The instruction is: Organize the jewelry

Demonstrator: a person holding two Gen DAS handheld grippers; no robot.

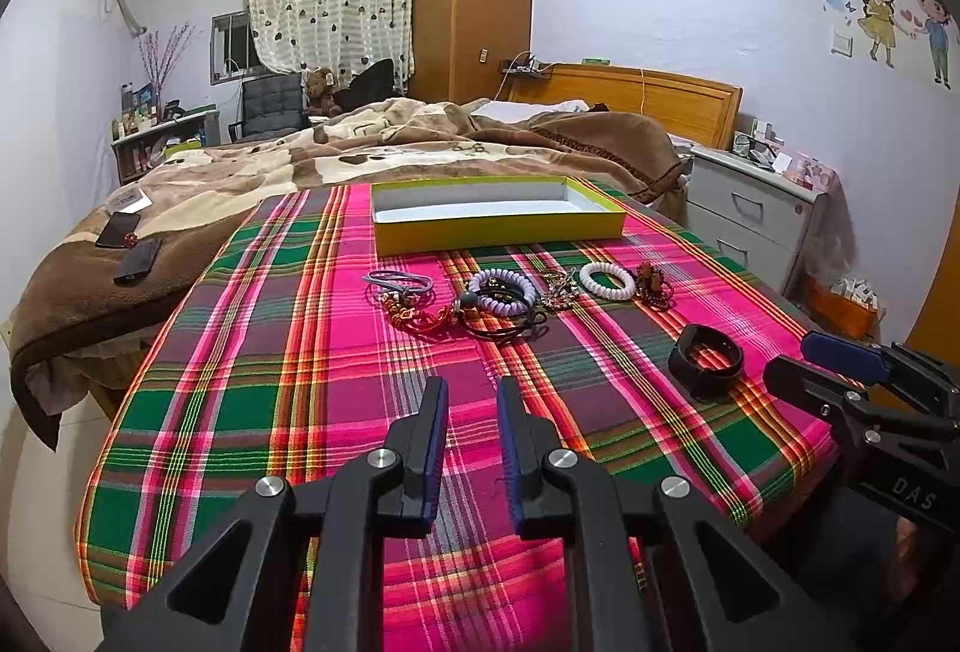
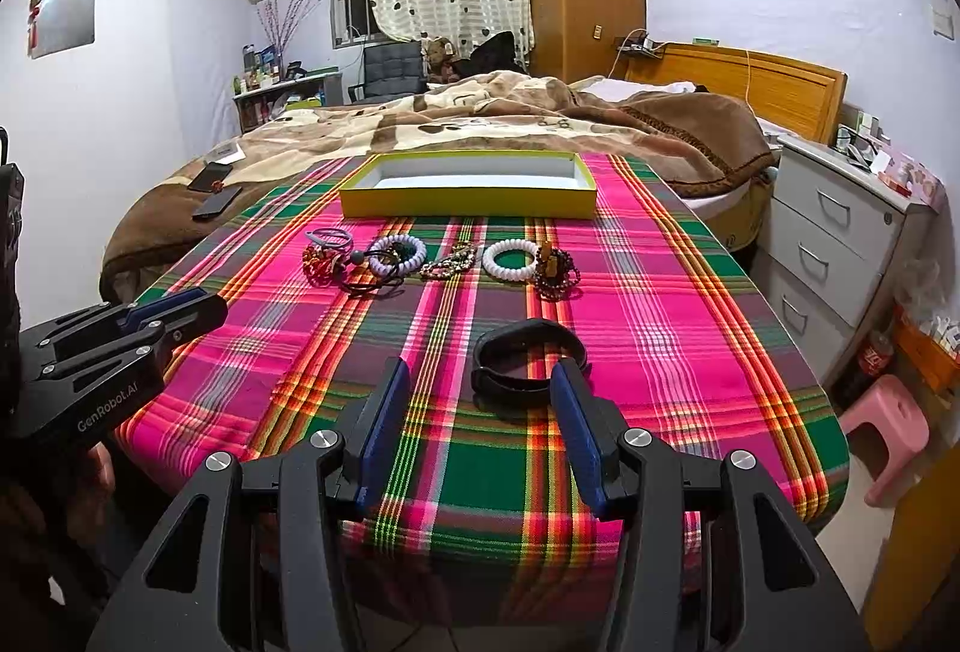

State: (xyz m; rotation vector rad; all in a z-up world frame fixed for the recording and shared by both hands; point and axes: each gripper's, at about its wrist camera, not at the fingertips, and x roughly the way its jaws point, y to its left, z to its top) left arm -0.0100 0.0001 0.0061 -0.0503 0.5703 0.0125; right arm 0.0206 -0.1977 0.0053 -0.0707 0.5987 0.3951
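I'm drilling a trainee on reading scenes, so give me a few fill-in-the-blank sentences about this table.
1. The yellow box at the far end of the plaid cloth is ____.
2. The piece nearest the right gripper is the ____ band.
3. The white coil bracelet lies ____ the box.
4. The left gripper holds ____.

Missing words: empty; black; outside; nothing
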